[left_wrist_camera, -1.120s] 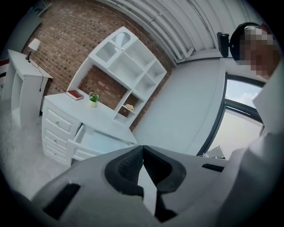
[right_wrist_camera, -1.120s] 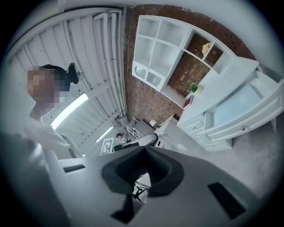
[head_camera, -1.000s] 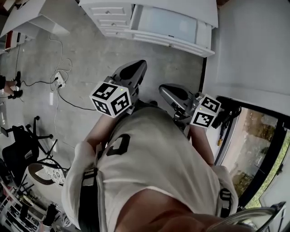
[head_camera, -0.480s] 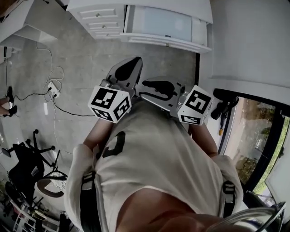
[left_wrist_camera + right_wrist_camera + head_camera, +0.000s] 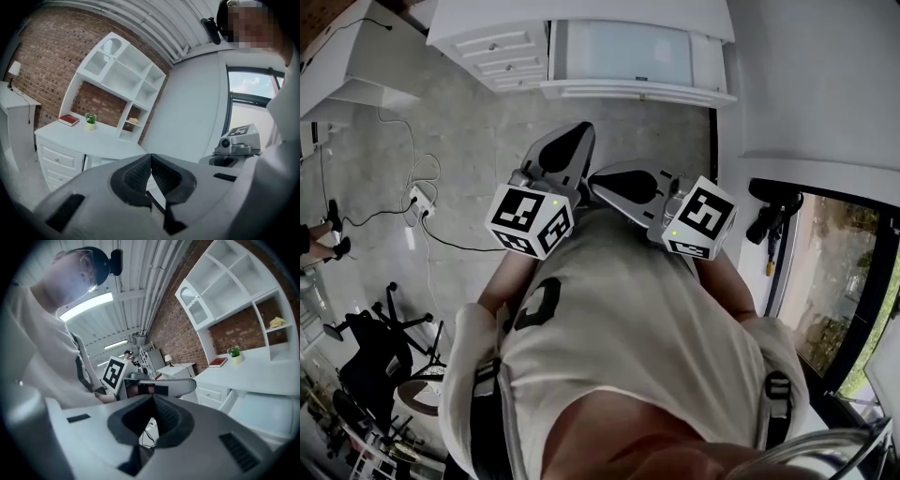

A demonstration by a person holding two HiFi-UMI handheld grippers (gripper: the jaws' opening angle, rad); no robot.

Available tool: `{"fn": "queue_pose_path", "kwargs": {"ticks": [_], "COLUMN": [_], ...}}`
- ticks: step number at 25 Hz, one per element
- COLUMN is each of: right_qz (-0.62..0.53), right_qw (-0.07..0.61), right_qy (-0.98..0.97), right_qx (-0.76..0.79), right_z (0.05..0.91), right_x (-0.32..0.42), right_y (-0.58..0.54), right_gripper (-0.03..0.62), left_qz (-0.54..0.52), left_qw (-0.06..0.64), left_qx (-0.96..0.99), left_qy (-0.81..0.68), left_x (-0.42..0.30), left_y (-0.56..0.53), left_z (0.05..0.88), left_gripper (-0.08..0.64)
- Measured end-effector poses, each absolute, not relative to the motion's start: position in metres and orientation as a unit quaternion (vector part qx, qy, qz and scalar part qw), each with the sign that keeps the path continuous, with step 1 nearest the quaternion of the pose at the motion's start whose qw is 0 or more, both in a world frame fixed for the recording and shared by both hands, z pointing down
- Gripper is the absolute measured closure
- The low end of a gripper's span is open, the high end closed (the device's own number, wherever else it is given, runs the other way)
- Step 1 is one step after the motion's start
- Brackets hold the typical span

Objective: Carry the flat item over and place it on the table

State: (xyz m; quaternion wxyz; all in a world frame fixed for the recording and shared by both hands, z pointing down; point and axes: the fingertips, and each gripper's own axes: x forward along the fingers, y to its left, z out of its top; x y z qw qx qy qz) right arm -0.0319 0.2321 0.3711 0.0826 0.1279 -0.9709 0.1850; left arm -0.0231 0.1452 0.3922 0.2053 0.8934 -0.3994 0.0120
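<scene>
**Grippers shut and empty, flat item not yet picked up**

Left gripper [image 5: 150, 157] first: its two dark ribbed pads are pressed together at the tips, with nothing pinched between them. Over to the right gripper [image 5: 152, 397], and it's the same story, pads closed tip to tip on nothing. From the head view, both tools are held up close to the person's pale shirt [image 5: 619, 319], with the left gripper [image 5: 574, 136] pointing ahead and the right gripper [image 5: 602, 180] angled across towards it.

Further out there's grey concrete floor [image 5: 469, 131] underfoot. A white desk [image 5: 101, 141] stands ahead with drawers, and an open shelf unit [image 5: 123, 75] rises above it against brick.

So where is the task's item? Not in either claw. The best candidate I can see is a red book [image 5: 69, 120] lying flat on the desk, near a small potted plant [image 5: 90, 120]. That's my reading, not a certainty. By that reckoning nothing is done yet, and the approach, the pick-up, the carry and the set-down all remain.

Now the trouble spots. A pale yellowish thing [image 5: 133, 121] on a low shelf is too small to name. The person's torso blocks much of the floor below the grippers. Which table is the destination, I can't tell.
</scene>
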Motion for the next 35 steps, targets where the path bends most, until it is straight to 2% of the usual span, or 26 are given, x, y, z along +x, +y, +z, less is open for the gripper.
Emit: {"fn": "queue_pose_path", "kwargs": {"ticks": [11, 23, 24, 25, 26, 28, 35], "right_qz": [0.225, 0.215, 0.215, 0.214, 0.214, 0.209, 0.168], "right_qw": [0.013, 0.002, 0.002, 0.003, 0.004, 0.005, 0.020], "right_qy": [-0.971, -0.974, -0.974, -0.974, -0.974, -0.975, -0.983], "right_qx": [0.072, 0.076, 0.075, 0.072, 0.071, 0.071, 0.070], "right_z": [0.359, 0.360, 0.360, 0.361, 0.361, 0.360, 0.361], "right_x": [0.039, 0.104, 0.108, 0.112, 0.115, 0.122, 0.137], "right_y": [0.204, 0.183, 0.182, 0.182, 0.181, 0.179, 0.178], "right_gripper": [0.584, 0.581, 0.530, 0.430, 0.416, 0.442, 0.458], "left_qz": [0.039, 0.055, 0.056, 0.056, 0.058, 0.061, 0.079], "left_qw": [0.186, 0.173, 0.173, 0.172, 0.172, 0.170, 0.157], "left_qx": [0.885, 0.879, 0.878, 0.877, 0.876, 0.875, 0.870], "left_qy": [-0.426, -0.440, -0.443, -0.445, -0.447, -0.449, -0.461], "left_x": [0.032, 0.089, 0.093, 0.096, 0.100, 0.108, 0.135], "left_y": [0.118, 0.099, 0.097, 0.096, 0.094, 0.092, 0.084], "left_z": [0.387, 0.380, 0.380, 0.380, 0.380, 0.380, 0.384], "left_gripper": [0.540, 0.540, 0.540, 0.540, 0.540, 0.540, 0.540]}}
